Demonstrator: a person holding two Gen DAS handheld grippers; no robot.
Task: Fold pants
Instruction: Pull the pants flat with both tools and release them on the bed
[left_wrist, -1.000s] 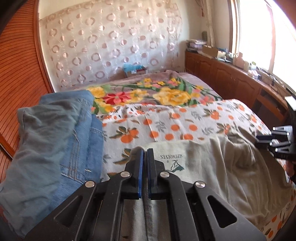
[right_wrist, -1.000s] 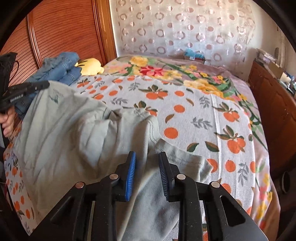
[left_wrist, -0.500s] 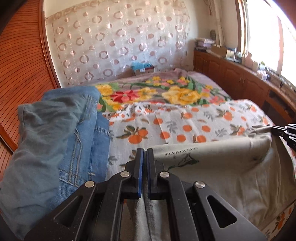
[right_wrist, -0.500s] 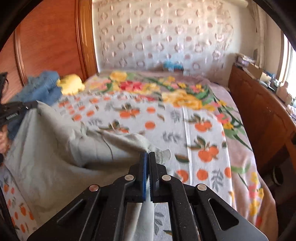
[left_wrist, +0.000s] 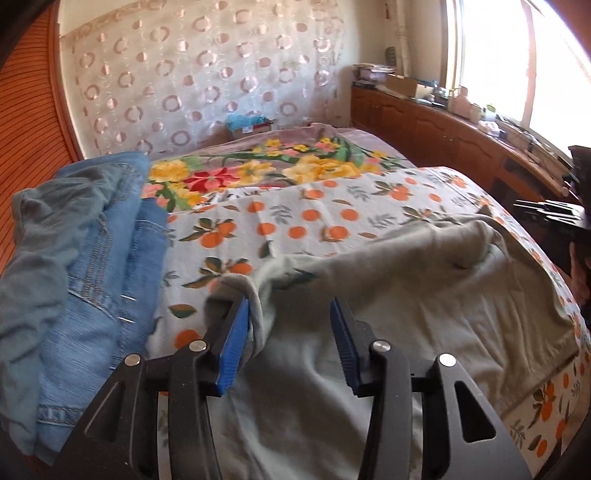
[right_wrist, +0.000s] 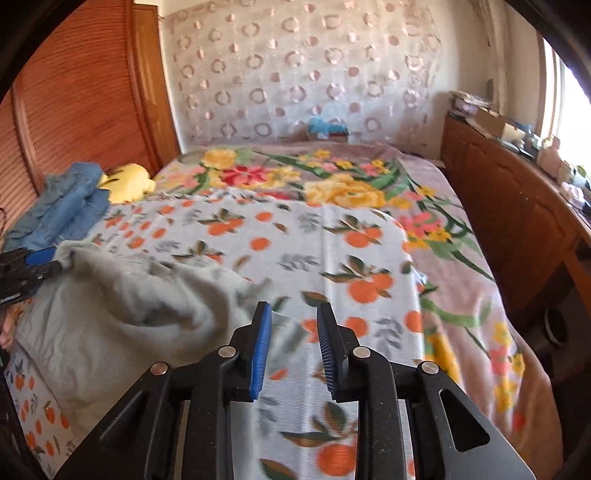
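The grey-green pants (left_wrist: 388, 306) lie folded over on the orange-print bedspread (left_wrist: 314, 218) at the near edge of the bed. My left gripper (left_wrist: 290, 317) is open; a rumpled fold of the pants rests against its left pad, and cloth lies under the jaws. My right gripper (right_wrist: 293, 325) is open and empty over the bedspread (right_wrist: 332, 258), just right of the pants' edge (right_wrist: 147, 306). Each gripper shows at the side of the other's view: the right gripper (left_wrist: 554, 218) and the left gripper (right_wrist: 29, 266).
A pile of blue denim clothes (left_wrist: 85, 258) lies on the bed to the left, next to a yellow item (right_wrist: 127, 182). A floral blanket (right_wrist: 332, 184) covers the far bed. A wooden cabinet (right_wrist: 517, 206) runs along the right; a wooden headboard (right_wrist: 74, 110) stands left.
Both grippers have opened and let go of the pants. The pants' lifted edge has dropped onto the bed in a loose fold.
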